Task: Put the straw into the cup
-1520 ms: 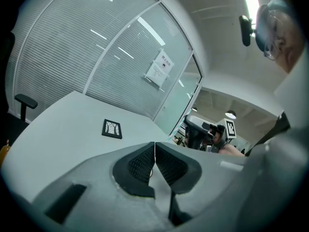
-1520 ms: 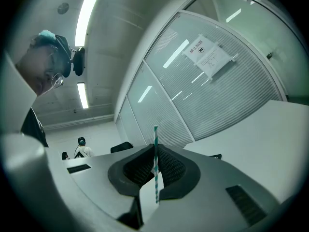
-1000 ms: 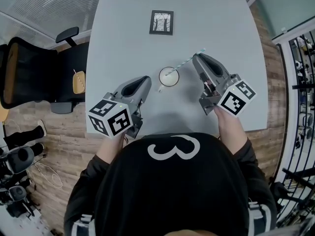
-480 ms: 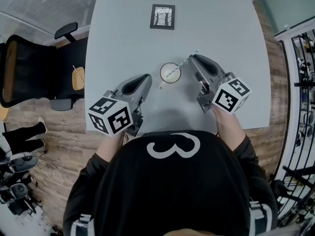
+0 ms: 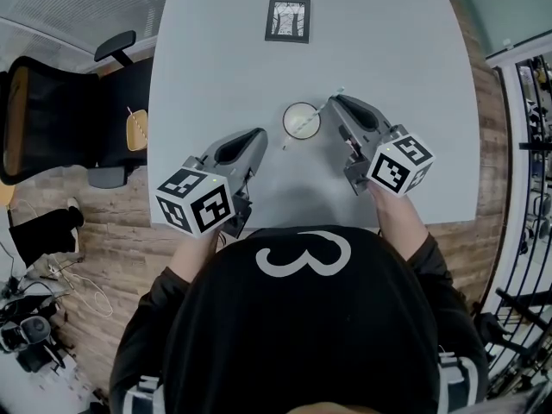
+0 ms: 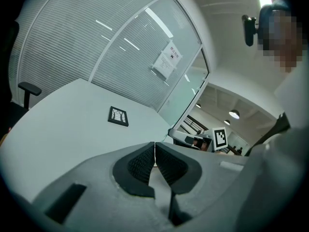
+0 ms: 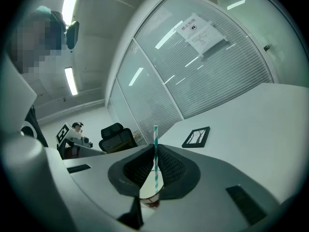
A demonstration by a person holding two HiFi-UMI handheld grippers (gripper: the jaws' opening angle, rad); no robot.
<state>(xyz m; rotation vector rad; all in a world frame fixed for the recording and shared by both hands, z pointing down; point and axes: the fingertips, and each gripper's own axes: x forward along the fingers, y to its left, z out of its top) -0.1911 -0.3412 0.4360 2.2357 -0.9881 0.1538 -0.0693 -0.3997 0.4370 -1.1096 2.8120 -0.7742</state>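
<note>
Right gripper [image 7: 155,153]: jaws pinch the striped straw [image 7: 155,134] near its upper end, pads on both sides and a short stub showing above. Left gripper [image 6: 154,151]: jaws pressed together, nothing between them, parked at the table's near-left, well clear of the cup [image 5: 296,115]. From the head view the straw slants across the cup mouth, with its low end showing past the near-left rim. Whether that tip is inside or only over the cup can't be told. From the right gripper view the low end lines up with the mouth. Step in hand is probably the insertion. To do it well, hold the pinch, swing the straw nearer upright so the tip clears the rim, sink it until it bottoms, then open. Don't lever on the rim, since the cup looks light and could tip. Cup sits mid-table [image 5: 224,59], inside pale, contents unclear. A framed card [image 5: 287,20] lies by the far edge.
</note>
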